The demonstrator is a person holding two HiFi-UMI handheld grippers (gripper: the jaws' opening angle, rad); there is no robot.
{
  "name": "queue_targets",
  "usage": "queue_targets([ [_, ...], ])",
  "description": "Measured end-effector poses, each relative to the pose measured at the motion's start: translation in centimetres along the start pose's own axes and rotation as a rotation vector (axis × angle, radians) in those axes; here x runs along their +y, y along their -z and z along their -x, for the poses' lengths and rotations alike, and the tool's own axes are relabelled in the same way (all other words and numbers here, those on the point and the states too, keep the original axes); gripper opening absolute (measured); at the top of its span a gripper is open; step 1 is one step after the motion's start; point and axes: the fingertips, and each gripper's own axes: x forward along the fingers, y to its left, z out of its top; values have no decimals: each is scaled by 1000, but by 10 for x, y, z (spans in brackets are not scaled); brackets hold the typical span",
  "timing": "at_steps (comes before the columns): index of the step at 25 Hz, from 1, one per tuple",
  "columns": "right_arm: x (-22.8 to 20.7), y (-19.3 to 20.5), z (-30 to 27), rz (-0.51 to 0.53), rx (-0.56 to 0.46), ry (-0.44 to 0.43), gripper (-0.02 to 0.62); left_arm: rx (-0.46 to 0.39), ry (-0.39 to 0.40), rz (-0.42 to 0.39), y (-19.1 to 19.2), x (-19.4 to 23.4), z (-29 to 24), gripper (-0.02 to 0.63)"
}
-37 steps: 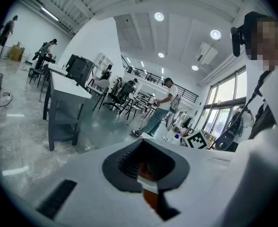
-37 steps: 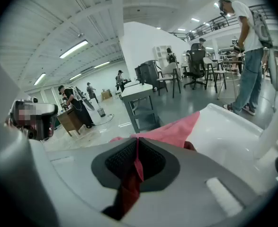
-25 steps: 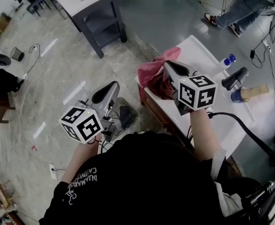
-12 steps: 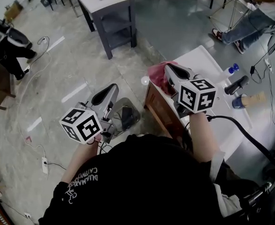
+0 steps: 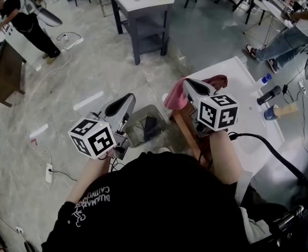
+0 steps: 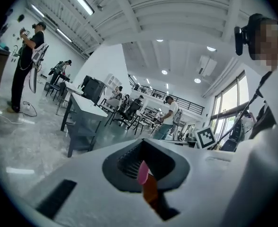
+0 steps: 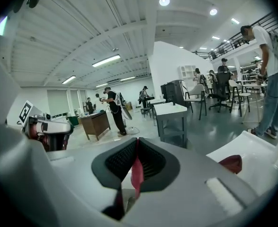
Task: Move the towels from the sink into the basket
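Observation:
My right gripper is shut on a pink towel, which hangs past the left edge of the white sink unit. In the right gripper view a strip of that towel shows between the closed jaws. A second, dark red towel lies on the white top. A grey basket stands on the floor to the left of the unit, below the towel. My left gripper hovers over the basket's left side, shut and holding nothing.
A black faucet, a blue bottle and a wooden-handled brush stand on the unit's right part. A grey table is beyond. People stand at upper left and upper right. Cables lie on the floor.
My right gripper has carried the pink towel leftward, from over the white top to beyond its left edge. The dark red towel stays on the top. The left gripper has barely moved.

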Motion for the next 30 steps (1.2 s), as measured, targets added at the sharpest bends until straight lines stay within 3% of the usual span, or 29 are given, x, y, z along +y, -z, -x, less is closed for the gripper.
queue_targets([
  [4,50,7,-3,24,12,-56,21,12,-28,-44,6,-2,41,2],
  [12,140,28,-19,103,57,-160,21,-58,-143,10,11,23,127,2],
  [19,176,46,-30,139,105,-199,21,-91,-207,54,26,35,173,2],
  [25,208,89,-40,303,201,-247,21,-66,-229,112,53,46,188,2],
  [30,219,136,-55,247,294,-265,21,-13,-256,147,81,60,197,2],
])
